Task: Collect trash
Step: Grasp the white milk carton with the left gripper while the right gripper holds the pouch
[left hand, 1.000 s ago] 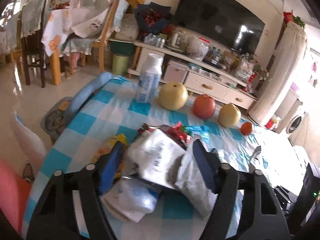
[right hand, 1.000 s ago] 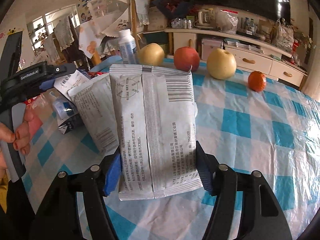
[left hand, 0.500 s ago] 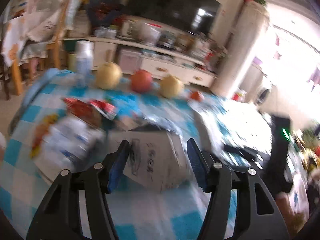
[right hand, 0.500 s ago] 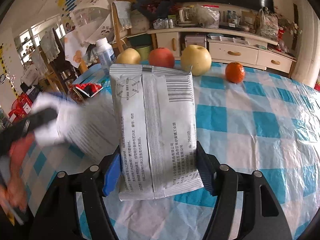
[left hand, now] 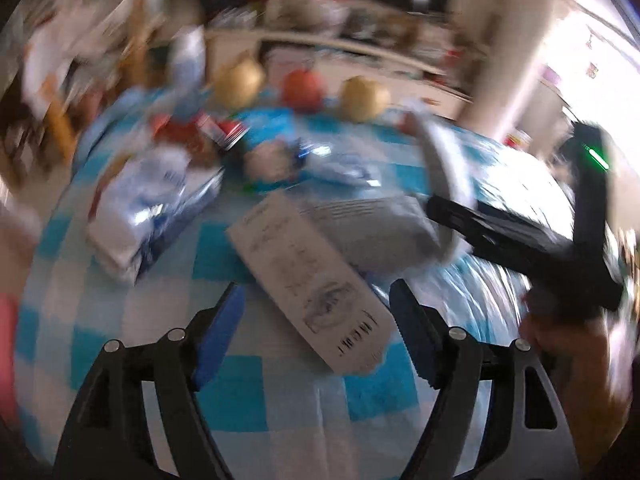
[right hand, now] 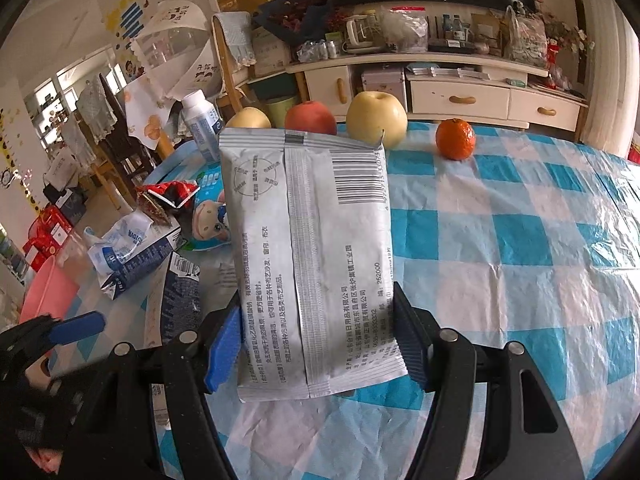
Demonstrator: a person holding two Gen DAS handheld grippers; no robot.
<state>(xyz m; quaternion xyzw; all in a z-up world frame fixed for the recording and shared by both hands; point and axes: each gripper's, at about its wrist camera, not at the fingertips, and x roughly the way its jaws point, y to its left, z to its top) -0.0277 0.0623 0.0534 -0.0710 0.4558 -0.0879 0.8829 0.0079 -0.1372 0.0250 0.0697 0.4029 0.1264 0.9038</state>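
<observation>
In the right wrist view my right gripper (right hand: 316, 332) is shut on a grey-white printed packet (right hand: 308, 260), held upright above the checked tablecloth (right hand: 500, 240). The left wrist view is blurred. My left gripper (left hand: 316, 328) has its jaws opening, and a flattened white carton (left hand: 312, 276) with a barcode lies slanted on the cloth between them, with neither blue pad pressing on it. The same carton (right hand: 176, 300) lies just left of my right gripper. More trash sits at the left: a crumpled blue-white carton (right hand: 128, 248), a red wrapper (right hand: 168, 196) and a cartoon pouch (right hand: 208, 220).
Two pears (right hand: 376, 120), an apple (right hand: 310, 118), an orange (right hand: 455, 139) and a white bottle (right hand: 200, 124) stand along the table's far edge. A pink bin (right hand: 44, 296) stands beside the table at the left. A TV cabinet (right hand: 460, 96) runs behind.
My left gripper swung right, toward my right gripper, carrying the white carton. Its jaws have since widened and the carton lies on the cloth. My right gripper keeps its hold on the packet.
</observation>
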